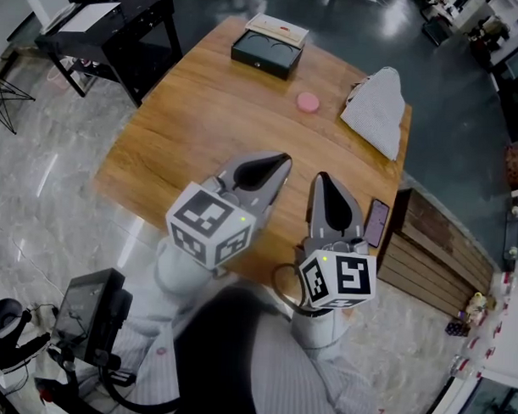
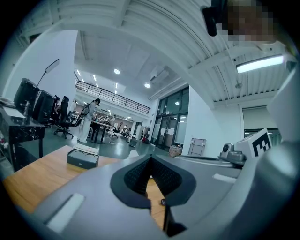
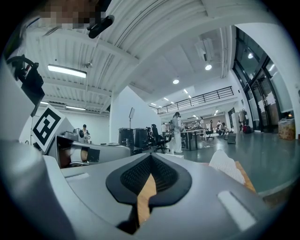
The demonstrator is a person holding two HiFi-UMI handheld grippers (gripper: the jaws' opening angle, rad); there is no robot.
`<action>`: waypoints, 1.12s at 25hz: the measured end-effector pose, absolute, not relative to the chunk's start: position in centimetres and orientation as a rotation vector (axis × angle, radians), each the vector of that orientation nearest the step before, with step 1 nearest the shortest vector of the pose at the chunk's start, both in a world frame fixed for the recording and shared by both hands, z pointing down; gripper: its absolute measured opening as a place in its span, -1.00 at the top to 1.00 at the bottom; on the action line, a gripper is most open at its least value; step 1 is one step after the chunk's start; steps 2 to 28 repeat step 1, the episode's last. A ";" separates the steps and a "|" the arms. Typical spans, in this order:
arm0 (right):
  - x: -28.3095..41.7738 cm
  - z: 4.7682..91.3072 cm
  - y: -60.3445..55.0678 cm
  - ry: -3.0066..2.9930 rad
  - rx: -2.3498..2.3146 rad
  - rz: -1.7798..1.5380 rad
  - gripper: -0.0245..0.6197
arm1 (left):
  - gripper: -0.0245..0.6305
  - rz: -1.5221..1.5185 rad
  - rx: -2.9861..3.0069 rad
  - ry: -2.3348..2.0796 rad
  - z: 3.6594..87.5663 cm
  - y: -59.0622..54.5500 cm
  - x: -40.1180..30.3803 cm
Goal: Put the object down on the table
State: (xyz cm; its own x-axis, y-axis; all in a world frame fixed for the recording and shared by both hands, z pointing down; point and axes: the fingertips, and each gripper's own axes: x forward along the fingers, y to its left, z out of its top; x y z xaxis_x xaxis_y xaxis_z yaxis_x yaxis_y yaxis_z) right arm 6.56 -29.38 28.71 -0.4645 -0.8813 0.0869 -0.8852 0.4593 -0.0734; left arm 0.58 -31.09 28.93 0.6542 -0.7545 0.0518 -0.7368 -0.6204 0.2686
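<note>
on the wooden table (image 1: 185,123), one black box (image 1: 266,49) sits at the far left edge. nearer, the left gripper (image 1: 282,160) hangs over the table's near part, jaws pressed together on nothing. one pink disc (image 1: 308,102) lies flat on the wood, farther off than both grippers' tips, well apart from them and touched by neither. just right of the left one, the right gripper (image 1: 322,177) is likewise clenched and empty. one striped white pouch (image 1: 377,108) rests far right, and one phone (image 1: 376,221) lies at the near right edge. only the head view shows the disc and phone; the left gripper view catches the box, the right gripper view the pouch.
</note>
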 end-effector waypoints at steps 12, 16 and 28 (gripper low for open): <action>6.5 28.7 -29.4 -2.653 1.605 0.166 0.89 | 0.93 -0.095 2.607 -1.203 28.9 -31.1 0.5; 6.5 28.7 -29.4 -2.653 1.605 0.166 0.89 | 0.93 -0.095 2.607 -1.203 28.9 -31.1 0.5; 6.5 28.7 -29.4 -2.653 1.605 0.166 0.89 | 0.93 -0.095 2.607 -1.203 28.9 -31.1 0.5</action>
